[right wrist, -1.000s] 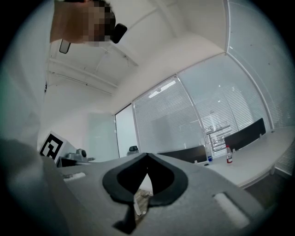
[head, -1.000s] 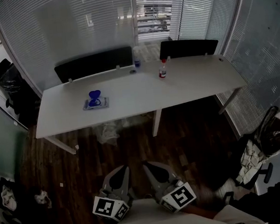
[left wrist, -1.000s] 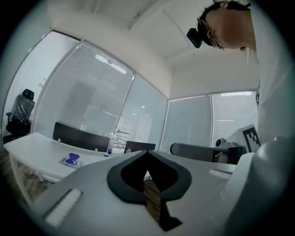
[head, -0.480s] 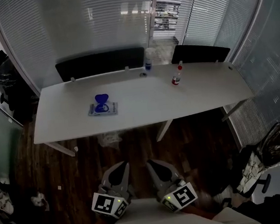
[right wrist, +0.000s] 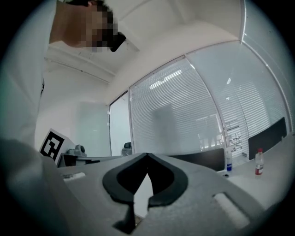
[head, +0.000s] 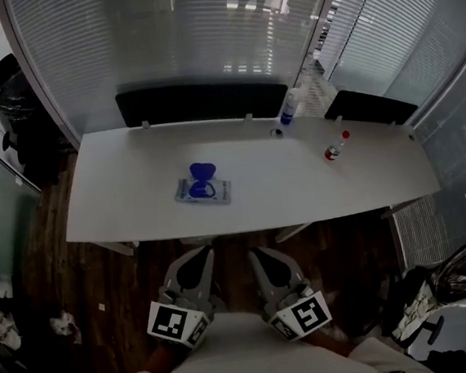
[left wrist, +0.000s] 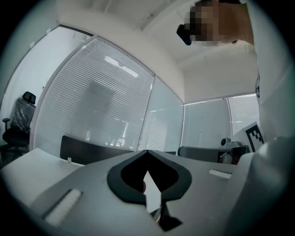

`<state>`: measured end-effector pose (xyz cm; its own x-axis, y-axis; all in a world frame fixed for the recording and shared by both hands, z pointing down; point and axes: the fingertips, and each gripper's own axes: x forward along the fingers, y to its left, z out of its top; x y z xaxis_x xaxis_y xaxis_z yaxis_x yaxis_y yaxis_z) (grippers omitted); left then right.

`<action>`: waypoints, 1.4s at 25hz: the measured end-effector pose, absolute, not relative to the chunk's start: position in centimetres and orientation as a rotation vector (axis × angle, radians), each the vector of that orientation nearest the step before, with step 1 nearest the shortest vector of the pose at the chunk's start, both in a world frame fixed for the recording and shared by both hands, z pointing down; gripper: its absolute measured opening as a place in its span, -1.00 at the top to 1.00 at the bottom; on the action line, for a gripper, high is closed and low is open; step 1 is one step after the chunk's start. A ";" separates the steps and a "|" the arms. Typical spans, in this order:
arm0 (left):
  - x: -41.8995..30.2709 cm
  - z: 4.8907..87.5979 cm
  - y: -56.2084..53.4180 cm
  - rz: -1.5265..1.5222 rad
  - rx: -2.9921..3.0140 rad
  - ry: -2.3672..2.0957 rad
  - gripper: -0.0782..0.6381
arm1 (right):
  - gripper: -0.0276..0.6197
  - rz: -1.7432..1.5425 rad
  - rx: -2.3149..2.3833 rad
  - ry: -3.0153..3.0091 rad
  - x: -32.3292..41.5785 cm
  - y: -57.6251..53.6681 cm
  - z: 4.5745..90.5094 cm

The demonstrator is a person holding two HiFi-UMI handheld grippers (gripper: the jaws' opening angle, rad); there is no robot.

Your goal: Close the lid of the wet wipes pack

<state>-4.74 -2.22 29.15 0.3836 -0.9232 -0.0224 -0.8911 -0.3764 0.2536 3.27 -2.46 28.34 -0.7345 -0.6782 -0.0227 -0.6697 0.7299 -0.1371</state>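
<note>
Closer now than before, we find the wipes pack (head: 203, 191) mid-frame on the table (head: 120, 201), lid (head: 202, 172) raised; left gripper (head: 201, 258) and right gripper (head: 260, 257), jaws pressed together empty, could skid it when pushing.

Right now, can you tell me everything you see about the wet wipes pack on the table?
The wet wipes pack is a small, flat, soft-looking packet, pale with blue markings. It lies flat on the white table, a little left of the middle. Its blue lid is flipped open and stands up at the pack's far side. Only the table touches it. The print is too small to read.
</note>
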 end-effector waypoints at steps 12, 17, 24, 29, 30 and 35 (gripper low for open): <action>-10.9 29.7 -8.1 -0.203 2.436 -1.680 0.78 | 0.91 -0.151 -1.047 2.874 -3.8 -8.6 28.5; -11.3 30.2 -9.4 -0.199 2.433 -1.679 0.78 | 0.91 -0.135 -1.034 2.868 -5.0 -10.2 28.5; -10.4 28.7 -11.1 -0.215 2.446 -1.708 0.78 | 0.91 -0.103 -1.010 2.866 -4.6 -11.9 27.8; -9.8 27.8 -12.3 -0.223 2.443 -1.739 0.78 | 0.91 -0.070 -0.982 2.884 -4.2 -12.9 27.1; -9.7 27.8 -12.4 -0.221 2.444 -1.741 0.78 | 0.91 -0.066 -0.978 2.885 -4.1 -13.0 27.0; -9.0 27.3 -13.1 -0.217 2.452 -1.751 0.78 | 0.91 -0.057 -0.967 2.919 -3.6 -13.3 27.4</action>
